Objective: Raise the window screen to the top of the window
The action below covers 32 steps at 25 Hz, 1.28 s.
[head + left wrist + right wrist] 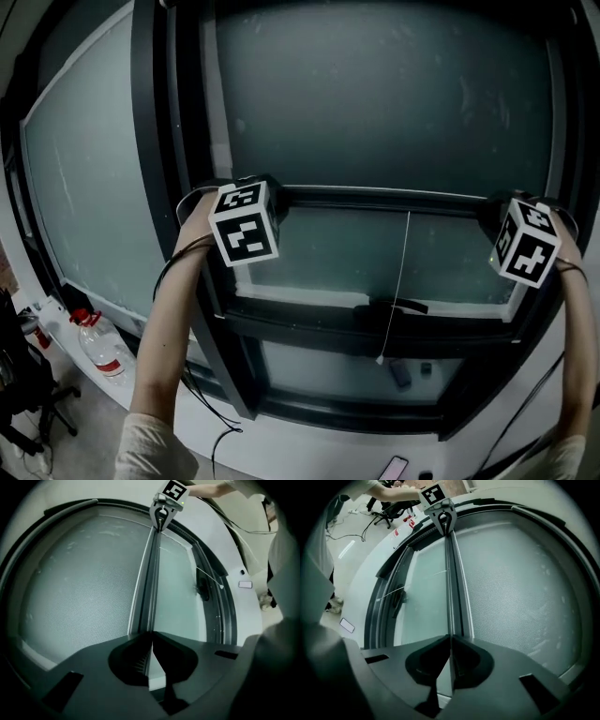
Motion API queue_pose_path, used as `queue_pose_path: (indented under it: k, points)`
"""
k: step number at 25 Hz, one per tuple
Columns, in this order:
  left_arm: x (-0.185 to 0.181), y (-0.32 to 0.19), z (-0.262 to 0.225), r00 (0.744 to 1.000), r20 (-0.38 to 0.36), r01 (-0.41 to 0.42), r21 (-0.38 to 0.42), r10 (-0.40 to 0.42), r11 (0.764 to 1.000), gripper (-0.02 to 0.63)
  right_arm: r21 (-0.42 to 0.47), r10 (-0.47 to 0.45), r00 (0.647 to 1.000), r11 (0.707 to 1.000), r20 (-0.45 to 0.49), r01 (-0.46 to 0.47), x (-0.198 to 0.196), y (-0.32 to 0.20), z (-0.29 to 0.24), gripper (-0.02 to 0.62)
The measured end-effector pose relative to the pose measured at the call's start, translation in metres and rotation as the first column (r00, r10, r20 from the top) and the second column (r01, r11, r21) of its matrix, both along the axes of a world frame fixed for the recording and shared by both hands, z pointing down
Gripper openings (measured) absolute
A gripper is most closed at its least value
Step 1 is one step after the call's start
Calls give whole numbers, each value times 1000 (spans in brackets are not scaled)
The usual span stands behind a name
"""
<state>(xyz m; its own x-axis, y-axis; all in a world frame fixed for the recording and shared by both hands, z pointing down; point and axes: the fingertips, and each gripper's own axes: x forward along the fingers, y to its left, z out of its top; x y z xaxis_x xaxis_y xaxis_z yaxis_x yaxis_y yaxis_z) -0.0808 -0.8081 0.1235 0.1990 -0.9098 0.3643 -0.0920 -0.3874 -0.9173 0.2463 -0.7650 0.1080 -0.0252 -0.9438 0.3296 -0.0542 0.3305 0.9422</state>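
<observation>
We are gripping the window screen (375,94) by the dark bar (375,198) along its lower edge, with one claw at each end. The bar is lying level, its long axis running left to right across the middle of the head view. The grey mesh is filling the frame above it up to the top edge, and below the bar bare glass is showing.

The left claw (151,634) is pinching a thin lip of the bar, its two jaws drawn together on it. In its own view the bar is stretching from the bottom centre to the top of the frame, where the right claw is biting the far end. The right claw (450,638) is clamped on the same lip in the same way. In its view the bar is running up the frame towards the left claw at the top.

We are counting one screen, one bar and two claws. One thin cord (405,272) is hanging down from just under the bar, right of centre, and is passing one dark handle (398,306) on the lower window frame. At the lower left of the head view, clear bottles (101,349) marked with red are standing on the white sill (309,448), too crowded for us to count.
</observation>
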Motion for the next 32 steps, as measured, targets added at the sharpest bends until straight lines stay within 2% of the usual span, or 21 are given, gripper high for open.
queue_pose_path:
  k: [3,10,11,13,16,18,21,29,32]
  points:
    - [2,-5,-50,999,35,30,87,-33,996,20,85,0,1000,996,-22,2,0,-5,-49,17]
    - [-1,-5,-115,989,106,79,217,-104,973,18,160,14,998,987,-53,-6,-5,-1,-113,17]
    - [-1,-5,-128,985,119,92,253,-125,963,18,186,25,998,982,-63,-13,-6,0,-125,17]
    - [-2,-5,-160,975,133,120,355,-177,927,19,258,43,997,966,-71,-24,-7,1,-156,17]
    - [-5,-2,-213,976,77,148,461,-206,875,19,349,37,998,937,-50,-17,-9,4,-208,17]
    - [-6,0,-240,978,43,156,488,-202,859,19,389,34,998,921,-54,-10,-11,7,-235,17]
    - [-8,-1,-268,976,32,171,509,-216,844,20,431,57,996,902,-67,-23,-13,5,-263,17]
    - [-7,-6,-341,975,-14,181,637,-223,749,20,586,89,995,809,-51,-42,-11,0,-333,17]
    - [-6,-5,-364,972,-28,192,663,-232,723,20,630,110,993,774,-33,-65,-11,0,-356,17]
